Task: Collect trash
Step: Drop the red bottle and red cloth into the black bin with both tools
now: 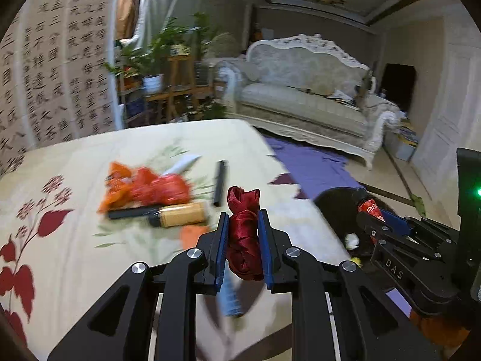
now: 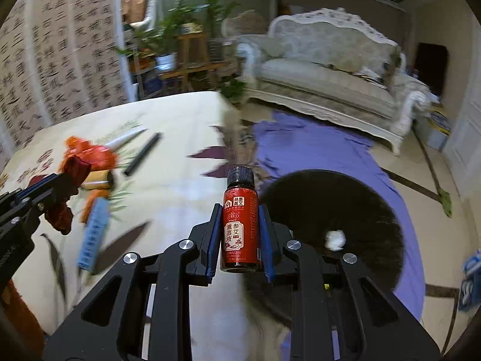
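Note:
My left gripper (image 1: 243,234) is shut on a knotted dark red ribbon (image 1: 243,210), held above the floral tablecloth (image 1: 75,255); it also shows in the right wrist view (image 2: 60,201) at the left. My right gripper (image 2: 239,228) is shut on a small red bottle (image 2: 240,225) with a black cap, held upright near the table's right edge, above a black bin (image 2: 330,210) on the floor. A white crumpled scrap (image 2: 334,239) lies in the bin. The right gripper shows at the right of the left wrist view (image 1: 372,219).
On the table lie an orange-red plastic bag (image 1: 144,186), a yellow cylinder (image 1: 180,214), a black stick (image 1: 220,182), a white paper slip (image 1: 185,162) and a blue packet (image 2: 93,234). A purple cloth (image 2: 315,150) covers the floor before a white sofa (image 2: 330,69).

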`<action>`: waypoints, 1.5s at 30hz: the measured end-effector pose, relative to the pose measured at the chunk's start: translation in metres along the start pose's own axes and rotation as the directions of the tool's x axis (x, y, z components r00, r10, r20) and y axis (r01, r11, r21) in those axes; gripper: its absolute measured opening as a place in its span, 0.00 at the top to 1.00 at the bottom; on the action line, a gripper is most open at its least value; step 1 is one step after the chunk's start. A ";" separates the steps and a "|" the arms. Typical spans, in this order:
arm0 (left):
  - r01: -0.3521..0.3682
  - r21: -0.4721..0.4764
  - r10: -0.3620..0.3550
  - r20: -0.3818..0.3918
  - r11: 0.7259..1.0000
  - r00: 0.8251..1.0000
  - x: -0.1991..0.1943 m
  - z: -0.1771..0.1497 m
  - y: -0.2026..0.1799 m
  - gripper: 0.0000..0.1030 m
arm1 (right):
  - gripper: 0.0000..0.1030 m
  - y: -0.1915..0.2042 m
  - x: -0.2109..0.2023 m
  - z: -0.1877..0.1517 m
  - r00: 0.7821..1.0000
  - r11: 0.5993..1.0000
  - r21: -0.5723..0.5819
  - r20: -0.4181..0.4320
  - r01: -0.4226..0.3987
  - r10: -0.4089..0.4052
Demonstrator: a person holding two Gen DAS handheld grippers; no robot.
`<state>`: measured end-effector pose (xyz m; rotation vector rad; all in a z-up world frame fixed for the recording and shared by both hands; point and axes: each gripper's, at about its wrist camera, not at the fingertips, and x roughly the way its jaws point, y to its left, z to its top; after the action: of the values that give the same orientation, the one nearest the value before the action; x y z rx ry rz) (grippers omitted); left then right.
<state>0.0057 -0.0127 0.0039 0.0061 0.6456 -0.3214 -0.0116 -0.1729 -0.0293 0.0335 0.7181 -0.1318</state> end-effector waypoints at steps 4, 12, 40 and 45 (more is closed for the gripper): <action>0.041 0.045 -0.041 0.011 0.998 0.999 0.012 0.006 -0.029 0.80 | 0.78 -0.032 -0.001 0.001 0.998 0.997 0.047 0.007 0.054 -0.054; 0.090 0.115 -0.090 -0.006 0.989 0.996 0.042 0.015 -0.079 0.80 | 0.78 -0.078 0.006 0.001 0.992 0.987 0.106 0.019 0.122 -0.125; 0.084 0.177 -0.061 -0.129 0.981 0.990 0.113 0.017 -0.139 0.44 | 0.67 -0.141 0.046 -0.010 0.987 0.964 0.212 -0.018 0.161 -0.161; 0.065 0.172 -0.046 -0.111 0.983 0.993 0.107 0.018 -0.136 0.39 | 0.61 -0.142 0.042 -0.010 0.986 0.962 0.216 -0.014 0.167 -0.168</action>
<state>0.0561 -0.1746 -0.0325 0.1751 0.7227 -0.4335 -0.0051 -0.3171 -0.0624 0.1816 0.6994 -0.3723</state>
